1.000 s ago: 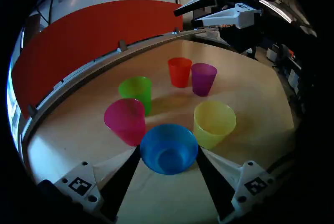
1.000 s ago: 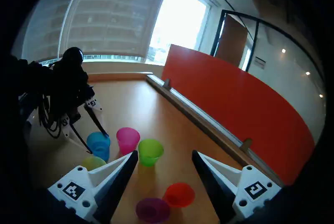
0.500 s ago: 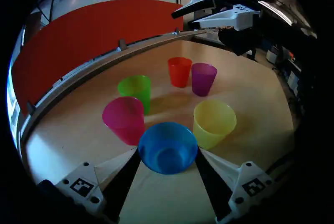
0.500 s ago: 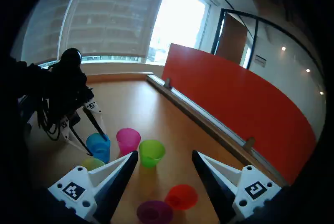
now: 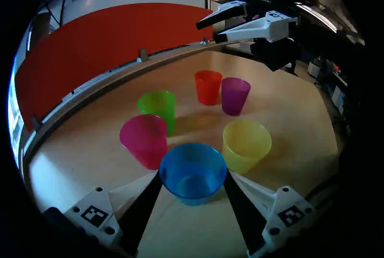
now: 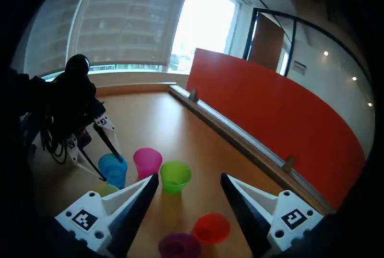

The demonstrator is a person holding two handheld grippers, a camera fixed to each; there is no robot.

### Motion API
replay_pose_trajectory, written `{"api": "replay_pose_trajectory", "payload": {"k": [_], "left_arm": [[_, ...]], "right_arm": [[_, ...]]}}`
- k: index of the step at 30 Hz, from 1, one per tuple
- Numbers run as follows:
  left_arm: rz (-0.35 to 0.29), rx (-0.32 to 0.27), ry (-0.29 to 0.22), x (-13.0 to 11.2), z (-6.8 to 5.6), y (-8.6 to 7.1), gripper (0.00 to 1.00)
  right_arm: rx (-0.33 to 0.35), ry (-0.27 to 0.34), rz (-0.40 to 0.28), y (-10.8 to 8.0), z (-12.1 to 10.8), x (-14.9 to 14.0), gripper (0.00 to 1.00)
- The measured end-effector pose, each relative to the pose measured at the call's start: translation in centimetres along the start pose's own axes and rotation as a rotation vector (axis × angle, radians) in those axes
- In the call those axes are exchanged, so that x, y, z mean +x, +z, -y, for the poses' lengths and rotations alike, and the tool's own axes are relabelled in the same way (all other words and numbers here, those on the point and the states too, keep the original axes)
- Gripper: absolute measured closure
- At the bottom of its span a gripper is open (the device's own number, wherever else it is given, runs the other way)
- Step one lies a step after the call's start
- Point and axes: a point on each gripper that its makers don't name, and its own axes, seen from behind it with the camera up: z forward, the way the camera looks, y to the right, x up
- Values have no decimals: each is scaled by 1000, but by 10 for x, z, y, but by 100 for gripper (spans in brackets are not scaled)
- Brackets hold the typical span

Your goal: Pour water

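On a smooth wood-look table [image 5: 293, 114], the left gripper [image 5: 192, 176] appears to pinch both sides of the blue cup [image 5: 193, 162], a glossy, tapered, translucent tumbler. The right gripper [image 6: 188, 176] hangs wide open and empty ahead. A slow, level lift should clear the pink cup [image 5: 144, 139] and yellow cup [image 5: 246, 143] crowding either finger.

Daylight floods from the window [image 6: 206, 32], blown out to white in the right gripper view, and lays a soft sheen on the desk [image 6: 158, 128]. The left gripper view is dimmer; the cups [image 5: 156, 106] throw soft shadows rightward, and the blue cup [image 5: 193, 174] glows translucent. Fisheye bending and darkness grow toward both rims.
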Motion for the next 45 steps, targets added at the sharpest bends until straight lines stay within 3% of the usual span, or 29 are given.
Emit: {"api": "replay_pose_trajectory", "payload": {"k": [14, 21, 35, 45], "left_arm": [[-95, 28, -35, 27, 6, -21, 14], [-131, 17, -40, 38, 2, -29, 14], [-184, 48, -34, 53, 5, -42, 14], [-245, 57, -57, 65, 9, -51, 14]], "right_arm": [[2, 8, 3, 8, -2, 5, 0], [7, 13, 13, 13, -2, 4, 0], [44, 20, 79, 29, 2, -7, 0], [83, 24, 141, 46, 9, -16, 0]]}}
